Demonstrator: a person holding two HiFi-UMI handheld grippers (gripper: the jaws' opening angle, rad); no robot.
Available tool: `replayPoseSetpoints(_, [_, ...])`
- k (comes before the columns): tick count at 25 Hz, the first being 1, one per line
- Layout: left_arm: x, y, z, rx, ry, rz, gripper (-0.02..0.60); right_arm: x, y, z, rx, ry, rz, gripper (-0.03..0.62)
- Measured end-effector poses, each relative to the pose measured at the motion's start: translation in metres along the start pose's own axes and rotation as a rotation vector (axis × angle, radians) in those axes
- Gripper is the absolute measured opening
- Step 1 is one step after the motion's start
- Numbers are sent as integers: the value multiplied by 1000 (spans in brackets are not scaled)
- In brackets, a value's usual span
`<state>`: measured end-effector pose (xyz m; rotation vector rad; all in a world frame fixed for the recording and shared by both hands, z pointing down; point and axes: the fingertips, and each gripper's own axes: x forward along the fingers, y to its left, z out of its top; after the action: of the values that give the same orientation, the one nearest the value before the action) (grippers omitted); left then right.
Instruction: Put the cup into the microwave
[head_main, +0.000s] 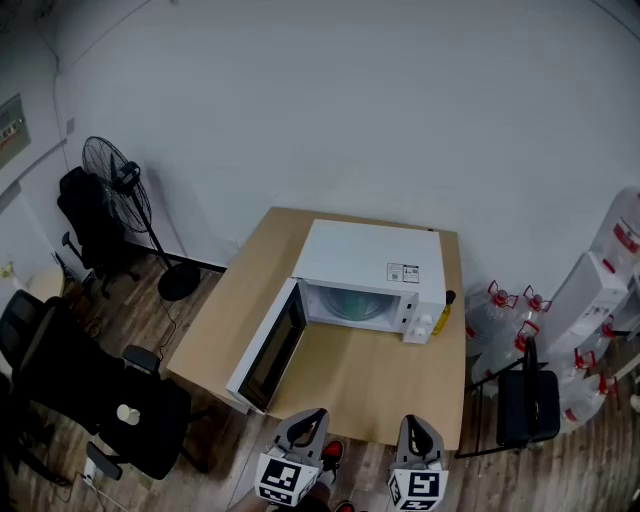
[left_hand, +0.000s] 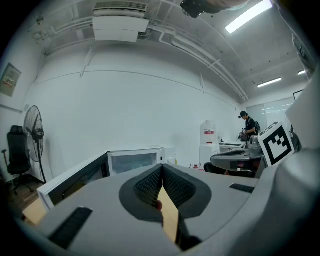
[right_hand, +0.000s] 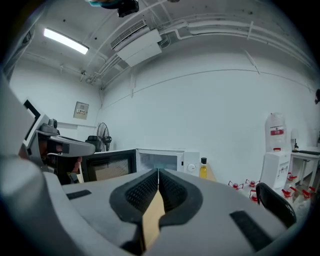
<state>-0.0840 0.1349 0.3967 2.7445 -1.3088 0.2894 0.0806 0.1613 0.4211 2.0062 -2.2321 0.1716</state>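
Left gripper (head_main: 311, 414) (left_hand: 161, 168) and right gripper (head_main: 418, 420) (right_hand: 158, 172) each have their ribbed black pads pressed together in smooth grey shells, with nothing between them. Both sit at 6 o'clock in the head view, just off the near edge of one tan wooden table (head_main: 385, 390). One boxy white microwave (head_main: 370, 262) stands at 12 o'clock from them. Its single dark-glass door (head_main: 268, 352) is swung open toward 8 o'clock. Inside the cavity lies a pale green round shape (head_main: 350, 303); I cannot tell whether it is the cup, and no cup shows elsewhere. One slim yellow bottle (head_main: 443, 312) with a black cap stands at the microwave's 3 o'clock. One black wire-caged fan (head_main: 118, 178) stands at 10 o'clock.
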Motion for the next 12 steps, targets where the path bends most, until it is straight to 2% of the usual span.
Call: replayPoseSetpoints(12, [-25,-4,-7,1,1,7,23,-27,17,-4,0,10,13,20])
